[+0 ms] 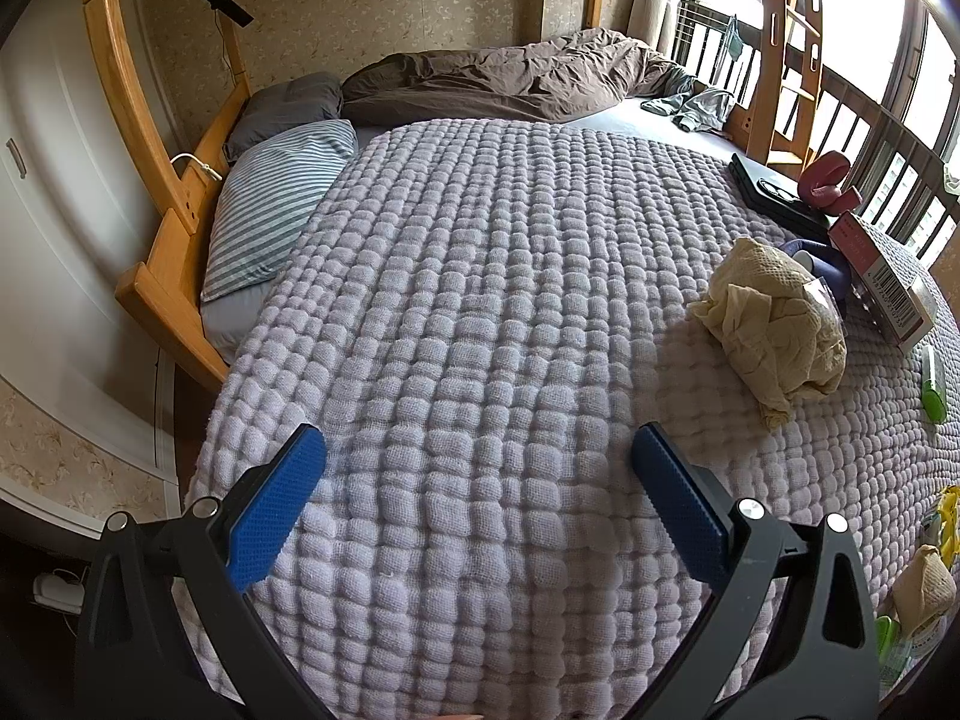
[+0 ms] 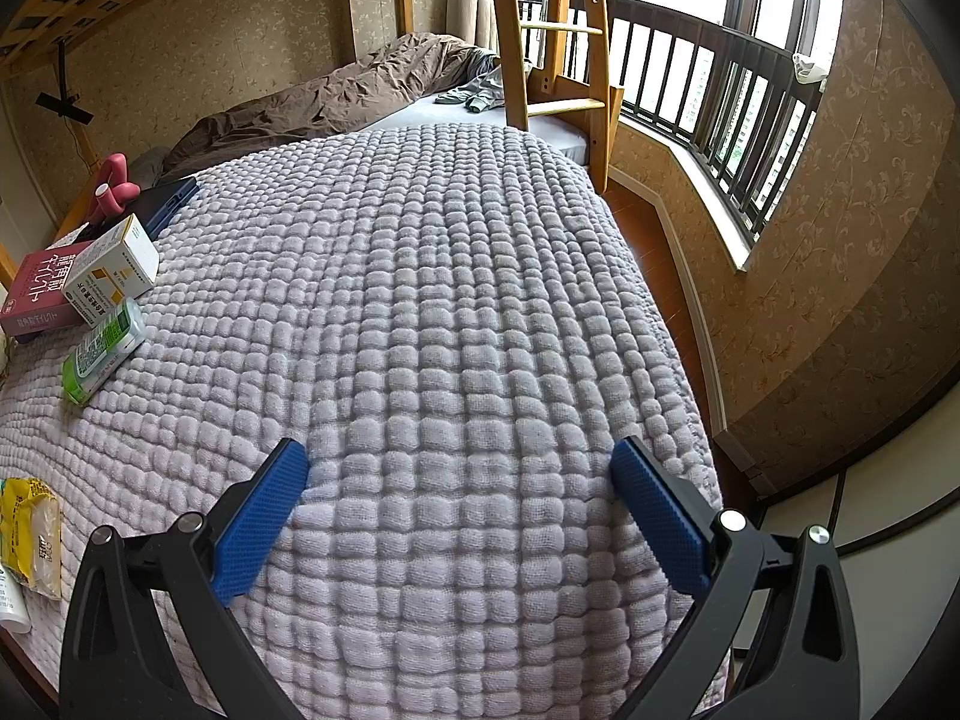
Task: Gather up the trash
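Both tongs — left gripper [image 1: 478,447] and right gripper [image 2: 460,459] — gape wide, empty, above the quilt [image 1: 480,300]; best approach the crumpled wrapper [image 1: 774,324] squarely — pinch its bulk.

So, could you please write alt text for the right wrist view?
The open right tongs hover empty over a lavender quilted blanket on a bunk bed. At the left edge lie two boxes, a green packet and a yellow wrapper; a barred window stands right.
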Available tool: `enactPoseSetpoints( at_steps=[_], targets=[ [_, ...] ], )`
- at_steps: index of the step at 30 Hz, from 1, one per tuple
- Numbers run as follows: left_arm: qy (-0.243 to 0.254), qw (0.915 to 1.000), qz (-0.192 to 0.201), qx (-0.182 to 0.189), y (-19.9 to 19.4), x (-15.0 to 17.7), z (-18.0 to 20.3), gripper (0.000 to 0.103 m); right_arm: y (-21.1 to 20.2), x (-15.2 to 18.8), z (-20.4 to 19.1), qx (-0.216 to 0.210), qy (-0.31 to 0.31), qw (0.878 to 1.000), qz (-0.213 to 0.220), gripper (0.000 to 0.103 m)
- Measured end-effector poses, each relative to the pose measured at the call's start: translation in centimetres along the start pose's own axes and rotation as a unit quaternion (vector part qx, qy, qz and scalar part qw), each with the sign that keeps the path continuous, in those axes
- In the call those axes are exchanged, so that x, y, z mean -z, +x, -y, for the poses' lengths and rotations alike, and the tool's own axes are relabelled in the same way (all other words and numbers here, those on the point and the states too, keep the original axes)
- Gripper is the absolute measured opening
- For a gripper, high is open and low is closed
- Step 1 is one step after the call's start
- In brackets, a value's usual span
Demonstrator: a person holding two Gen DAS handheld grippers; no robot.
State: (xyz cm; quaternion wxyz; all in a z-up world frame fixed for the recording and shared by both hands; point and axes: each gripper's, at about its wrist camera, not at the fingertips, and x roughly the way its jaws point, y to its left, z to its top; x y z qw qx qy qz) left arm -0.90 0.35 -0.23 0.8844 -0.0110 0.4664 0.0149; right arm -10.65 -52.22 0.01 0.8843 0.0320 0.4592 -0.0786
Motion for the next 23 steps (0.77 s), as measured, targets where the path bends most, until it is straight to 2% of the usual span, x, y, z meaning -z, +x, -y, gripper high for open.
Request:
enactPoseSetpoints(
  at_steps=[23],
  targets=[
    [0.0, 1.0, 0.0, 0.0, -0.02, 0.04, -0.03, 0.102, -0.02, 0.0, -0.01, 0.0, 0.0, 1.0, 0.0, 0.099]
  ],
)
